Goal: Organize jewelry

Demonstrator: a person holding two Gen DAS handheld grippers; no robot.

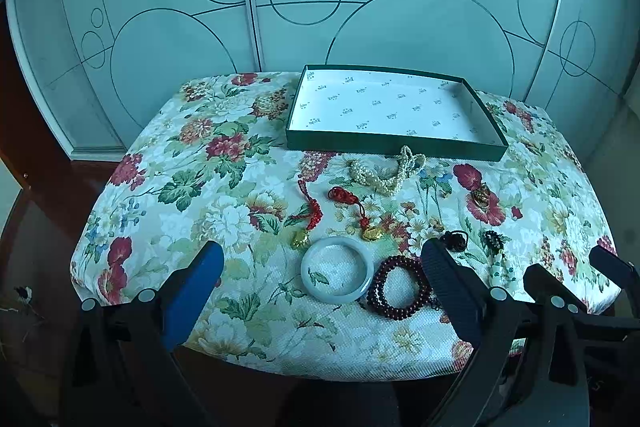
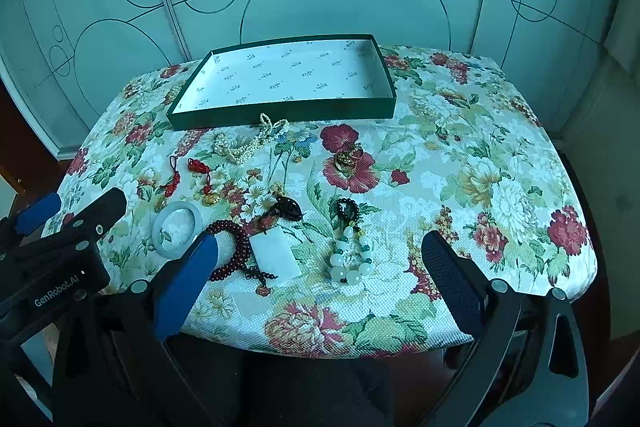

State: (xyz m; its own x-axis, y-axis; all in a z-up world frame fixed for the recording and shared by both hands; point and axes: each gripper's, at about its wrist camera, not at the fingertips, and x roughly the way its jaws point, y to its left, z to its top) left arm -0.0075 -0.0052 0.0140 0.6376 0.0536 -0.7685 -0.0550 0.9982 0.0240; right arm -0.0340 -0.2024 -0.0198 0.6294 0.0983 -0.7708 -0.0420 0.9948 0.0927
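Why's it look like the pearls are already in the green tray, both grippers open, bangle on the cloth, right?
Not quite: the pearls lie on the cloth just in front of the green tray, which holds nothing, as the right wrist view shows. Both grippers are open, and the bangle is on the cloth.

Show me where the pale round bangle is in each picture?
Left wrist view: the bangle lies low in the middle, beside the dark red beads.
Right wrist view: the bangle lies at the left, above the blue finger.
Shared landmark: the green box at the far side of the table.
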